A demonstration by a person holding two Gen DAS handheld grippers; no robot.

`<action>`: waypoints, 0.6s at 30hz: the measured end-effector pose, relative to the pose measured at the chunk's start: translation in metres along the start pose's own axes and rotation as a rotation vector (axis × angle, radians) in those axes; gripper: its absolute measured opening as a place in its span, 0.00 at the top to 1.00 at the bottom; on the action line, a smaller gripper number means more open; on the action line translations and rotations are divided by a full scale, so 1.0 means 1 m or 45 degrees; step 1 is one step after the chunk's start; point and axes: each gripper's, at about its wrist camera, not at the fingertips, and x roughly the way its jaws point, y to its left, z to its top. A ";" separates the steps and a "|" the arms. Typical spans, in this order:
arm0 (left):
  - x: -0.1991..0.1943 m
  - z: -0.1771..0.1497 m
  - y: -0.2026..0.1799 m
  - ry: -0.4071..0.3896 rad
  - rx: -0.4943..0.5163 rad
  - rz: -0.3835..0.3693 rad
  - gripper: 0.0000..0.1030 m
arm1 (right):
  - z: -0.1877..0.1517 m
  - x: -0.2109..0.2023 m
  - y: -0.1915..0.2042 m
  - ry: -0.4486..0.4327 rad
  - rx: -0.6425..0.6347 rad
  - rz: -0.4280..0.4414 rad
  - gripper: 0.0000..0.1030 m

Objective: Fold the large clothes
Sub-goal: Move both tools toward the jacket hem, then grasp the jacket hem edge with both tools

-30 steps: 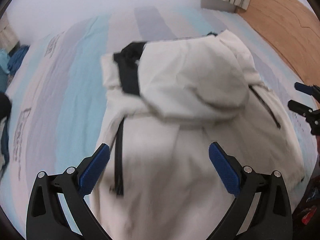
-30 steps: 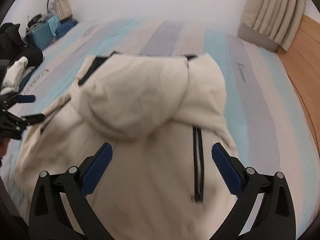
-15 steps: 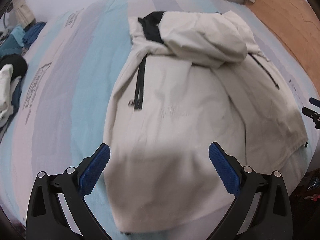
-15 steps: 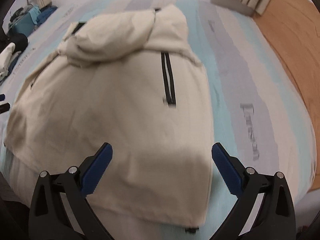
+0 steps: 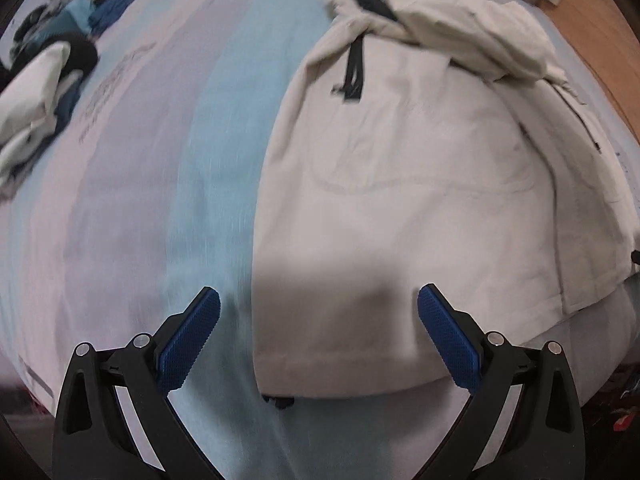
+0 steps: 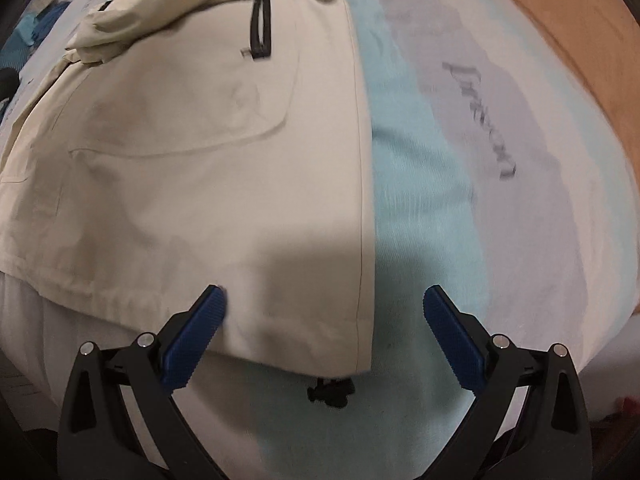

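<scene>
Left gripper [image 5: 320,340] spread wide, nothing between the blue pads [image 5: 188,340], poised straight over the near-left hem corner of the cream jacket [image 5: 400,200]; right gripper [image 6: 320,340] equally wide and empty, straddling the near-right hem corner, with its left pad [image 6: 192,340] at or just above the fabric, contact impossible to confirm through the blur. Pulled back from the hood [image 5: 460,28] end within the last second: a second ago hovering close over the bunched hood near the collar, half a second ago mid-body, now down at the hem nearest the grippers. Hood now lying folded down onto the upper back, far ahead of both sets of fingers, black zip pockets [image 6: 260,28] flanking it. Jacket spread flat on the striped bedsheet [image 5: 140,160], sides tucked in to form a long rectangle, black drawstring toggle [image 6: 330,390] peeking out just below the hem, directly ahead of the right gripper. Pile of other clothes [image 5: 44,80] far off to the left. Likely meaning: hood fold finished, next step a pinch of both hem corners and a lift forward toward the hood. Risk: catching only the top layer, or the toggle.
</scene>
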 end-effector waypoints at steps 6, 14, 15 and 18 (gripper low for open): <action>0.009 -0.013 0.011 0.023 -0.034 0.038 0.05 | -0.003 0.006 -0.002 0.047 0.024 0.075 0.09; 0.005 -0.009 0.032 0.028 -0.107 0.030 0.06 | 0.001 0.008 0.010 0.067 -0.018 0.142 0.11; 0.005 -0.008 0.032 0.035 -0.119 0.010 0.06 | 0.003 0.008 0.011 0.064 -0.015 0.146 0.12; 0.007 -0.002 0.025 0.043 -0.105 -0.074 0.06 | 0.007 0.010 0.012 0.061 -0.025 0.145 0.13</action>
